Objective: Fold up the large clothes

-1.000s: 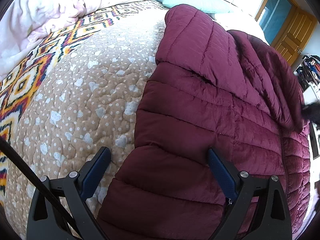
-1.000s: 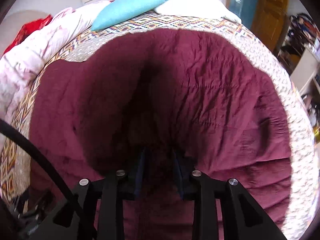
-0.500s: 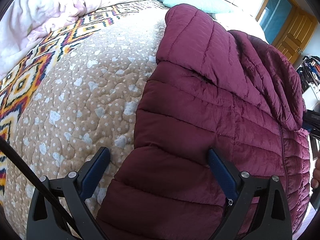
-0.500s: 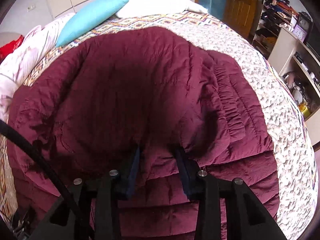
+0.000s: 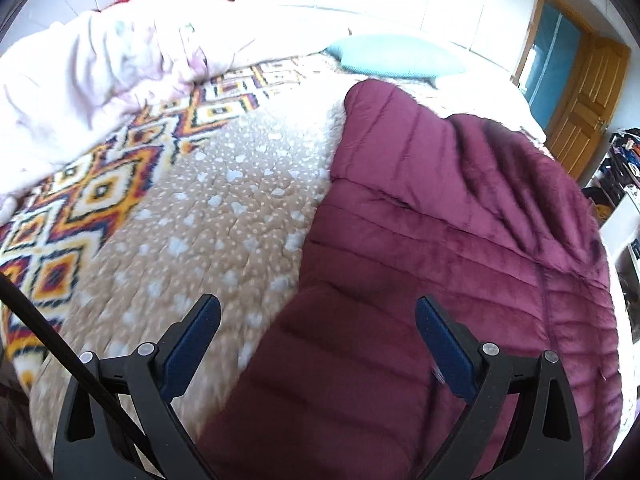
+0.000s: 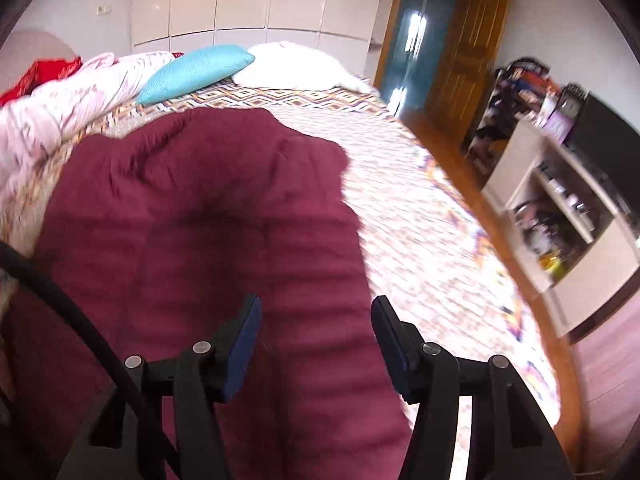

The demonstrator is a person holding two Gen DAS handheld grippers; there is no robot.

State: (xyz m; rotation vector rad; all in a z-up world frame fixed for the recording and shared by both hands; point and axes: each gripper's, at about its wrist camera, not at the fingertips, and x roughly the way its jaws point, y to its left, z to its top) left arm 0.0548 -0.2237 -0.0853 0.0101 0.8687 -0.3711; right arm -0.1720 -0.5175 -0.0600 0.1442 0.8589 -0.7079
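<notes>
Maroon puffer jacket [image 5: 460,248] lies lengthwise w/ bed, toward turquoise pillow [image 5: 392,56].

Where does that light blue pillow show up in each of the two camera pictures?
Left wrist view: the light blue pillow lies at the top, right of centre, beyond the maroon puffer jacket.
Right wrist view: the pillow lies in the upper left, beyond the jacket.
Shared landmark: the wooden door, to the pillow's right in both views.
</notes>
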